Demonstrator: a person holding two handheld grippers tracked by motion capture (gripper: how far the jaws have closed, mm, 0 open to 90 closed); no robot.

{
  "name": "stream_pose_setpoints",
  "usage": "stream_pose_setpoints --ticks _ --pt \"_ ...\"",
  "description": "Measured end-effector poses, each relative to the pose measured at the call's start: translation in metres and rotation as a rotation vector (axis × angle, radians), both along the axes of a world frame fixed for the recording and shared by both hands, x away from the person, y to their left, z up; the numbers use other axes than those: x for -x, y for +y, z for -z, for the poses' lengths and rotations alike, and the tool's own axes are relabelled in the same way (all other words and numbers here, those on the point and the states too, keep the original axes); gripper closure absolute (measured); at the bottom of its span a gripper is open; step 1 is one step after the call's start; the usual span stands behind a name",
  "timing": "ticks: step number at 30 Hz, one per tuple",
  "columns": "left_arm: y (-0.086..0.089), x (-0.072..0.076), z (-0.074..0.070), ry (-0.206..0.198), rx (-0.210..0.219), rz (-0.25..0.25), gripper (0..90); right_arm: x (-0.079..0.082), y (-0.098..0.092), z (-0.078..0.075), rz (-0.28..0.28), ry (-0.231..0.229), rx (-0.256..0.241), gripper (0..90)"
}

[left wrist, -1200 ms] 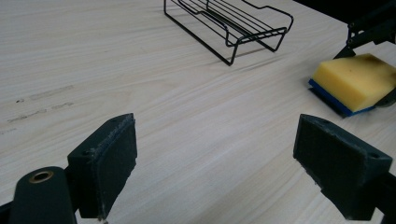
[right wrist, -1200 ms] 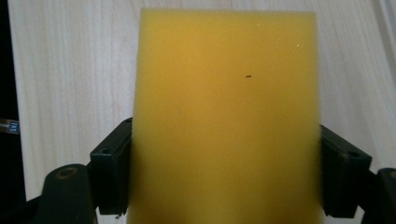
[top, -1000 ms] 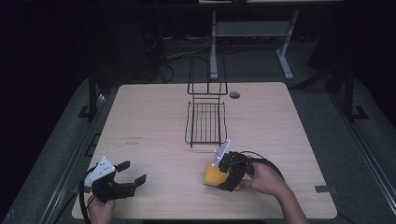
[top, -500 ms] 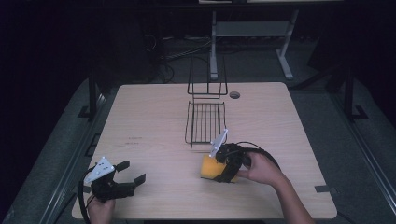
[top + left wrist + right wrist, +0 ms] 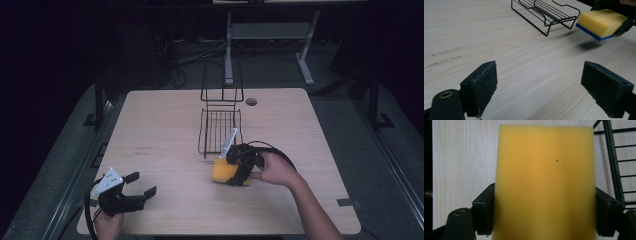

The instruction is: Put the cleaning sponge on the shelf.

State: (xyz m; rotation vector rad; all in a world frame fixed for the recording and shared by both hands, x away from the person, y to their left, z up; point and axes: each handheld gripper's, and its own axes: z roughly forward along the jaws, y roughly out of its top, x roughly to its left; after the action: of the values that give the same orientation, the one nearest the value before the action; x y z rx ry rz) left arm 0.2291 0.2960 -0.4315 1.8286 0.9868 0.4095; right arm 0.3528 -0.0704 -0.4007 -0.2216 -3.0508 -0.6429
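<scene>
One hand-held gripper (image 5: pixel 226 172) clamps the sponge (image 5: pixel 223 171).

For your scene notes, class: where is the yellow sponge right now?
The sponge is held above the table by the right gripper, just in front of the wire rack.

You have a light wooden table (image 5: pixel 165 125); a black wire rack (image 5: pixel 220 127) stands on it, near the far edge.

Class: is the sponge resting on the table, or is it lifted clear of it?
Apart. In the left gripper view the sponge, held by the right gripper, hangs above the table, with its shadow lying separately on the wood beneath.
</scene>
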Motion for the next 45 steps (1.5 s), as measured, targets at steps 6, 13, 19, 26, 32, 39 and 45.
stream_pose_setpoints --ticks 6,13,19,26,32,39,45 --pt "0.001 0.0 0.0 0.001 0.004 -0.003 12.8 -0.006 0.004 -0.001 -0.016 -0.008 0.007 21.7" --pt "0.001 0.0 0.0 -0.001 0.008 -0.003 12.8 -0.01 0.012 -0.002 -0.024 -0.005 0.031 21.7" --pt "0.001 0.0 0.0 -0.002 0.009 -0.004 12.8 -0.014 0.016 -0.004 -0.034 -0.013 0.035 21.7" --pt "0.002 0.0 0.0 -0.002 0.012 -0.004 12.8 -0.02 0.017 -0.007 -0.038 -0.017 0.044 21.7" --pt "0.002 0.0 0.0 0.0 0.012 -0.004 12.8 -0.027 0.018 -0.008 -0.029 -0.004 0.037 21.7" --pt "0.002 0.0 0.0 0.002 0.013 -0.007 12.8 -0.035 0.022 -0.01 -0.03 -0.01 0.052 21.7" --pt "0.003 0.0 0.0 0.0 0.012 -0.006 12.8 -0.041 0.023 -0.011 -0.03 -0.011 0.053 21.7"
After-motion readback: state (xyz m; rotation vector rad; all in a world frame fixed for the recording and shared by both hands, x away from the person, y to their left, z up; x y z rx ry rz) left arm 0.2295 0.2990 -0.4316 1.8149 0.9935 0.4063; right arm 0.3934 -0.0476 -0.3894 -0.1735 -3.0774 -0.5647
